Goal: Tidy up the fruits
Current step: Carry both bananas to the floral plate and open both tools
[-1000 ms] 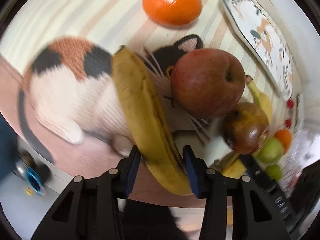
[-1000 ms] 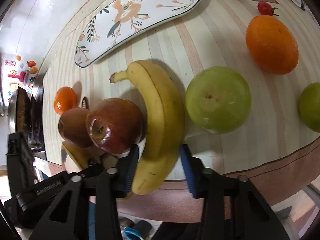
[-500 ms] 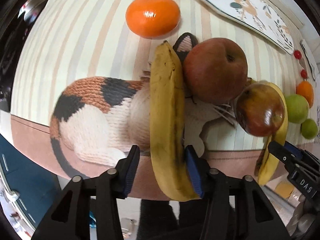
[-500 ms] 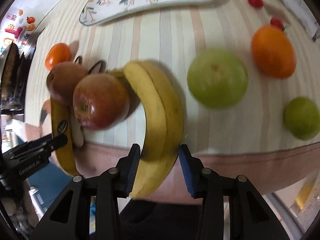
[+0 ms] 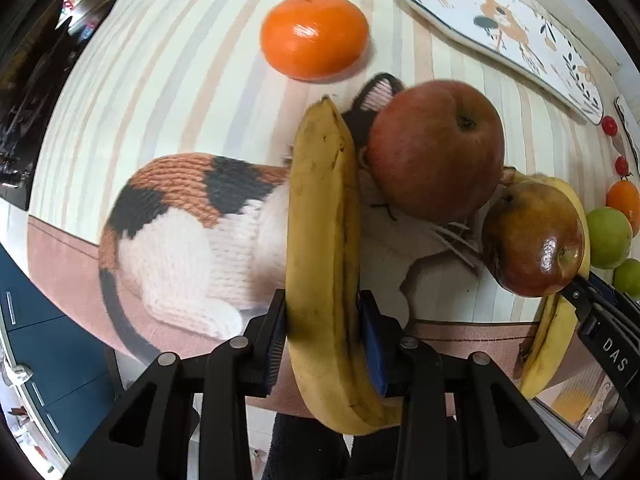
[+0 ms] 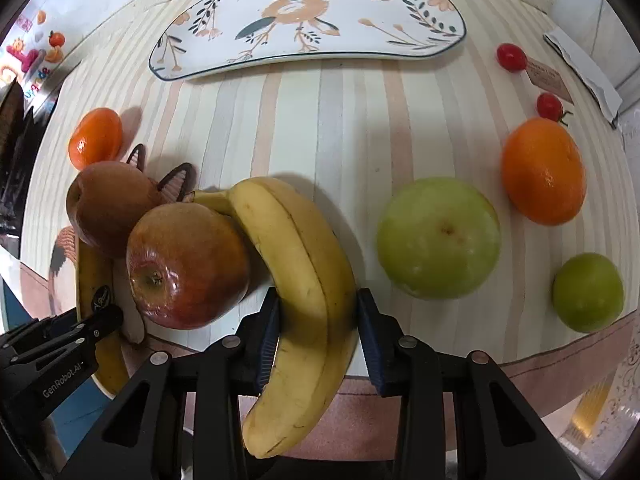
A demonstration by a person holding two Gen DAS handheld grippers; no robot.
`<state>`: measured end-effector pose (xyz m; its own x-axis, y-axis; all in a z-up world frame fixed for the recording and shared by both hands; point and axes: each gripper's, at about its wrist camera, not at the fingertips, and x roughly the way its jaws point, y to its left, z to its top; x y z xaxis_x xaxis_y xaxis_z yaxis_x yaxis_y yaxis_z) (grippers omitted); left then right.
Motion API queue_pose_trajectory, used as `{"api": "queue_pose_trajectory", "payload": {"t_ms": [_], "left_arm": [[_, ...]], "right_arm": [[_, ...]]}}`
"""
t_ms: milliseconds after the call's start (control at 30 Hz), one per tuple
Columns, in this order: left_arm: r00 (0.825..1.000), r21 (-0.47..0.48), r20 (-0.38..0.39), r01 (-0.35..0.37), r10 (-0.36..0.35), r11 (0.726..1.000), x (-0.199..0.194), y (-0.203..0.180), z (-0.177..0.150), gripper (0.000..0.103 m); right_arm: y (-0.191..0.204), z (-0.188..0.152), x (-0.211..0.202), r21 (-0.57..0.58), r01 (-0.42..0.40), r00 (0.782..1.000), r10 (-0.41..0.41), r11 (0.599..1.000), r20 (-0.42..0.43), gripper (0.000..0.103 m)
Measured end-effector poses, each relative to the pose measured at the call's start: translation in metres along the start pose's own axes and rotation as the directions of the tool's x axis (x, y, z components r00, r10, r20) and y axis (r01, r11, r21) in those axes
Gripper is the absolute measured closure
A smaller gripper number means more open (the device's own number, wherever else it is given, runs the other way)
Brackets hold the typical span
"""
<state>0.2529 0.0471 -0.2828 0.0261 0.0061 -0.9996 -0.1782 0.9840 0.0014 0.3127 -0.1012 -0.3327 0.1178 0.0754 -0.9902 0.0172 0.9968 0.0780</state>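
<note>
Both claws clenched, 1 banana each, over striped table (image 6: 320,120).

L gripper (image 5: 324,340) grips darker banana (image 5: 324,240) near stem end, long axis pointing fwd; R gripper (image 6: 318,330) pinches yellow banana (image 6: 304,280) mid-body. Oval plate (image 6: 308,12) lies straight ahead of R, nearer R than L.
</note>
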Motion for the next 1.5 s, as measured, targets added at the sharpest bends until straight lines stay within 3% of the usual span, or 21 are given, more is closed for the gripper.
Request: {"api": "queue_pose_trajectory", "payload": {"t_ms": [267,467,533,633,733,867,1067,1333,1500], "left_arm": [[0.998,-0.023,0.057,0.025,-0.024,0.999,-0.05,0.014,-0.019,0.072],[0.989,-0.04,0.132,0.079,-0.073,0.996,-0.124,0.027,-0.025,0.072],[0.981,-0.039,0.163,0.116,-0.108,0.993,-0.128,0.04,-0.014,0.072],[0.962,0.006,0.215,0.169,-0.166,0.986,-0.162,0.024,0.01,0.072],[0.949,0.05,0.225,0.217,-0.222,0.975,-0.17,-0.002,0.053,0.072],[0.942,0.11,0.224,0.23,-0.249,0.967,-0.155,-0.052,0.115,0.072],[0.957,0.129,0.148,0.23,-0.248,0.965,-0.115,-0.098,0.188,0.072],[0.979,0.14,0.013,0.198,-0.202,0.97,-0.047,-0.132,0.23,0.072],[0.981,0.138,-0.059,0.193,-0.186,0.972,-0.02,-0.138,0.232,0.072]], "right_arm": [[-0.022,0.0,-0.041,0.022,-0.09,0.995,0.088,0.996,0.048,0.064],[-0.033,0.019,-0.08,0.029,-0.2,0.975,0.195,0.979,0.11,0.064],[-0.036,0.034,-0.093,0.044,-0.245,0.961,0.237,0.969,0.142,0.064],[-0.043,0.061,-0.111,0.054,-0.302,0.942,0.289,0.952,0.168,0.064],[-0.053,0.096,-0.115,0.063,-0.309,0.938,0.293,0.949,0.185,0.064],[-0.069,0.147,-0.101,0.103,-0.292,0.946,0.271,0.951,0.176,0.064],[-0.093,0.206,-0.065,0.162,-0.225,0.97,0.205,0.961,0.131,0.064],[-0.105,0.23,-0.024,0.202,-0.153,0.987,0.14,0.967,0.079,0.064],[-0.107,0.23,0.003,0.197,-0.121,0.992,0.115,0.973,0.044,0.064]]}}
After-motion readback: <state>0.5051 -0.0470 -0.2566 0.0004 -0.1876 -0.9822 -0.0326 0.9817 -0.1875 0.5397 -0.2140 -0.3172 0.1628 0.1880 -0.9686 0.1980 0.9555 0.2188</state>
